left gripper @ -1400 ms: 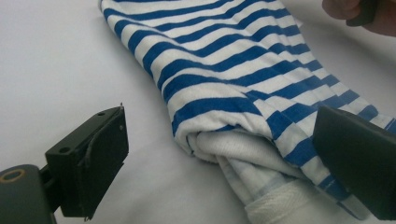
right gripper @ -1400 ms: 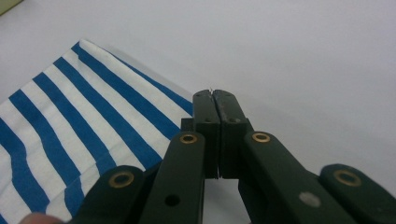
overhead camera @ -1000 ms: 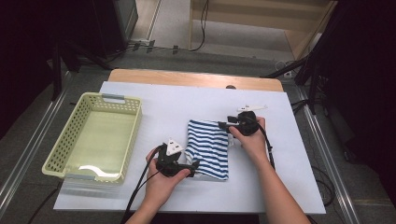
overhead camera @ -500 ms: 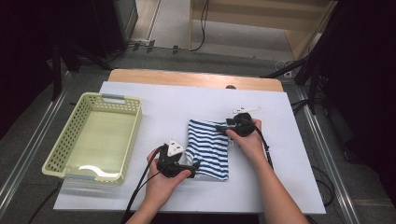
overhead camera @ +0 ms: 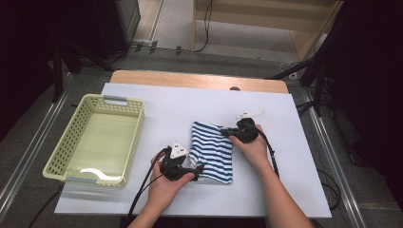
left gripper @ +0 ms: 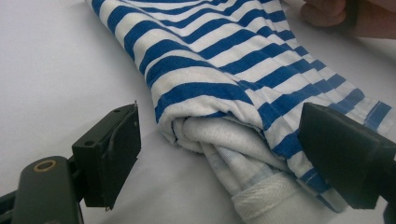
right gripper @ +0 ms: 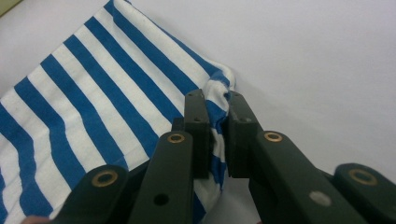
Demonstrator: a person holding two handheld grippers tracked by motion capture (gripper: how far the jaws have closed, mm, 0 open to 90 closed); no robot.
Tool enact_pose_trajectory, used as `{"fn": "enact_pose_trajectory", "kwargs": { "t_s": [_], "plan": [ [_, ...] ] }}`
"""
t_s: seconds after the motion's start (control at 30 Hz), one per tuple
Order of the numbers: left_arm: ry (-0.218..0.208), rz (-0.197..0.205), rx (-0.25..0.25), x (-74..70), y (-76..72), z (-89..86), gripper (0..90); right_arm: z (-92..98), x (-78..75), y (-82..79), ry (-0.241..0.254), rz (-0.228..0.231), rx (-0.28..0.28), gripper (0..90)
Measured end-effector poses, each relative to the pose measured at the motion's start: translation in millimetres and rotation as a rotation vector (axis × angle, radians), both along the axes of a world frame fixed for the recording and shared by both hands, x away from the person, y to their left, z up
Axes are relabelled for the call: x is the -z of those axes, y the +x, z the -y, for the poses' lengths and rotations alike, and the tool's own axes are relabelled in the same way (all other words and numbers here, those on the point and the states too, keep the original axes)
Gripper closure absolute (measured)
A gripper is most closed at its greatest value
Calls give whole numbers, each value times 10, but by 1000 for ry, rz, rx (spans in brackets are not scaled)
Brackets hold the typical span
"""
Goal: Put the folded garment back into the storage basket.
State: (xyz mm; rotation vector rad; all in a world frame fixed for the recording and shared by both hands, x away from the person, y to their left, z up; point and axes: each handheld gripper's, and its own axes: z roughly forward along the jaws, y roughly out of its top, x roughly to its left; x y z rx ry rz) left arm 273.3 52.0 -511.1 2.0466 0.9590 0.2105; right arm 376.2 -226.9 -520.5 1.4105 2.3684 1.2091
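Folded striped cloth (overhead camera: pixel 212 153), blue and white, lies flat on the white table cover (overhead camera: pixel 152 102), right of centre and toward the person's edge. Near end is a thick stack of folded layers with a white hem showing (left gripper: pixel 261 200).

Right gripper (overhead camera: pixel 227 131): at the cloth's far right corner. Jaws have just been closing and now pinch the cloth edge; in the right gripper view a ridge of striped fabric (right gripper: pixel 215 116) is squeezed between the two black pads, which are nearly together. Grasping the cloth.

Left gripper (overhead camera: pixel 197 167): at the cloth's near left corner, jaws wide and released. They have just closed in a little. In the left gripper view the folded end sits between the jaws; left pad (left gripper: pixel 114 154) stands clear of the fabric with bare table between. Right pad (left gripper: pixel 341 154) is at the cloth's far side; contact cannot be told.

Pose: right hand (overhead camera: pixel 251 145) wraps the gripper from the right side, forearm running in from the bottom edge, gripper pointing left along the far edge of the cloth. Left hand (overhead camera: pixel 166 183) holds its gripper low, pointing right toward the cloth.

Pale green basket (overhead camera: pixel 62 151) sits at the table's left, well apart from the cloth.
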Motion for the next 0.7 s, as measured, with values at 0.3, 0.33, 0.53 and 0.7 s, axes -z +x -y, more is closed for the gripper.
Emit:
{"fn": "enact_pose_trajectory", "kwargs": {
  "t_s": [0.3,0.33,0.53,0.7],
  "plan": [
    [3,-33,4,5,34,14,138,201,-23,-169,30,44,41,807],
    [2,-37,9,3,39,16,138,225,-30,-189,31,46,42,808],
    [-12,-54,28,-5,55,24,142,351,-27,-313,45,62,59,807],
    [-21,-94,68,4,67,71,195,420,-16,-383,49,68,70,807]
  ]
}}
